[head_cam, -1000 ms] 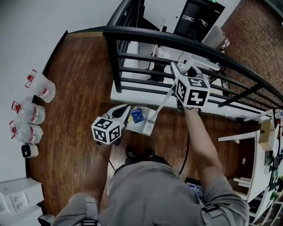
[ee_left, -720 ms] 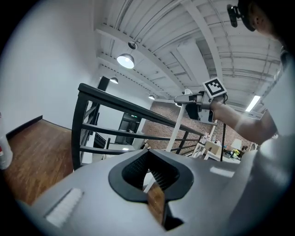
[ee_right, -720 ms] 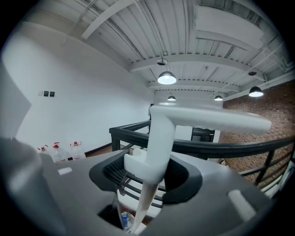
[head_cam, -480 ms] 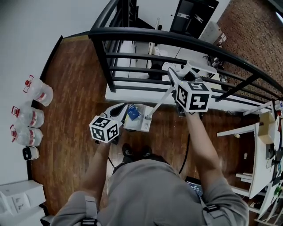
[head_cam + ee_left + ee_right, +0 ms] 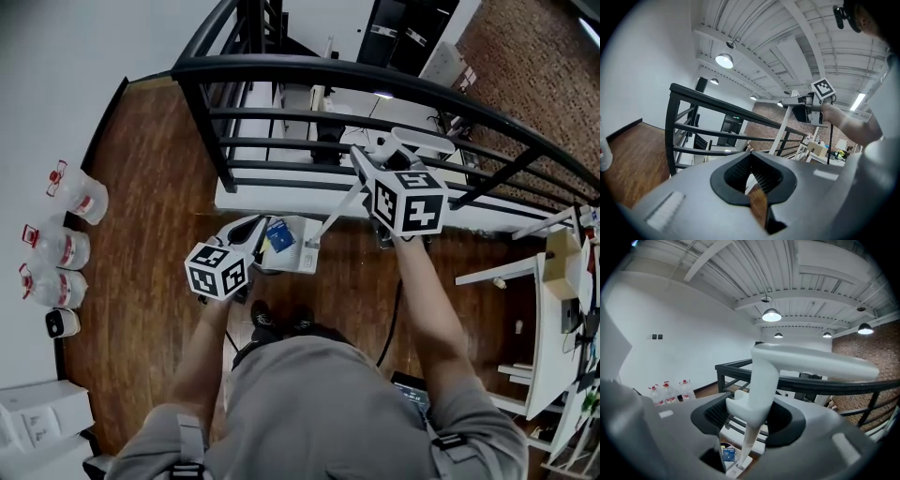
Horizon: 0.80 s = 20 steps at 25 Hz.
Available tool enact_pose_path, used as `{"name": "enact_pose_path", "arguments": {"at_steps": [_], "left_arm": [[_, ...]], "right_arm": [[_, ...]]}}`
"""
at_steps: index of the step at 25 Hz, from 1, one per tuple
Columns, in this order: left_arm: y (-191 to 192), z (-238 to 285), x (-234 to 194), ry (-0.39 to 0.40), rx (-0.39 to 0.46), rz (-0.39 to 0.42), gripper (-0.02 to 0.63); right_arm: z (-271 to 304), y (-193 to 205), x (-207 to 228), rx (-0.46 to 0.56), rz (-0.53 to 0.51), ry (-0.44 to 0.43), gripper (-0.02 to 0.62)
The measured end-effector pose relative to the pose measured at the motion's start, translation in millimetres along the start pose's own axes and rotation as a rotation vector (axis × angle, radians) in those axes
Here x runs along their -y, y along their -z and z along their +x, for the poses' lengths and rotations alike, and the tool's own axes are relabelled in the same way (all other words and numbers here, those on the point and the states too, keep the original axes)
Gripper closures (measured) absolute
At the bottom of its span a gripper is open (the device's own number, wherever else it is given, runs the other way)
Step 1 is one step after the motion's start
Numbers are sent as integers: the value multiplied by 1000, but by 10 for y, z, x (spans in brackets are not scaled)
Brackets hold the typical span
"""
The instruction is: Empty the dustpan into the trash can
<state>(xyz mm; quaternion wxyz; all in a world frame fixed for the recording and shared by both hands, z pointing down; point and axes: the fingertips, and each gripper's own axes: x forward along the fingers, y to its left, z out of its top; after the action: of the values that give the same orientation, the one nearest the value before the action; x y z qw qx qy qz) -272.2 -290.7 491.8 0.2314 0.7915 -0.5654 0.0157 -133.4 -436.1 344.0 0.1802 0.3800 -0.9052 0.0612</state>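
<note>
Gripping tool: the right tool (image 5: 752, 413) is clamped on the white handle (image 5: 761, 376) of the dustpan (image 5: 298, 258). Its dark ribbed pads press the stem from both sides, just under the handle's bent top bar.
Right tool in the head view: upper centre right, its marker cube facing the camera, close in front of the black railing (image 5: 375, 80).
Handle line: a thin white stem slants from the right tool down and to the left, ending at the dustpan's back edge.
Dustpan place: just left of centre in the head view, low over the wooden floor (image 5: 159, 187) beside the railing's white base and hanging from the handle. Whether it touches the floor cannot be told.
Dustpan load: one small blue item (image 5: 277, 234), perhaps a packet, lies in the pan's upper left part; its print is too small to read.
Left tool: the left tool (image 5: 751, 161) is closed, with its pad tips meeting and nothing between them. In the head view it sits just left of the dustpan, with its nose beside the pan's left edge.
Person: a grey-clad person (image 5: 309, 412) fills the bottom centre, both forearms reaching up the frame, dark shoes just below the dustpan.
Left edge: three clear bottles (image 5: 61, 246) with red caps stand in a row against the white wall.
</note>
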Motion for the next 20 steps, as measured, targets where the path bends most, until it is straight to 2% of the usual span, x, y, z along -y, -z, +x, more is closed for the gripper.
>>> {"name": "enact_pose_path", "arguments": {"at_steps": [11,15,20], "left_arm": [[72,-59,117,-58,1,-5,617],[9,-92,82,-60,7,10,617],[-103,-176,-156,-62,24,11,617]], "right_arm": [[-96,2,156,-10,-30,-41,388],[40,-47,52,3,-52,-41,388],[281,-202,-141,20,-87,-32,388]]}}
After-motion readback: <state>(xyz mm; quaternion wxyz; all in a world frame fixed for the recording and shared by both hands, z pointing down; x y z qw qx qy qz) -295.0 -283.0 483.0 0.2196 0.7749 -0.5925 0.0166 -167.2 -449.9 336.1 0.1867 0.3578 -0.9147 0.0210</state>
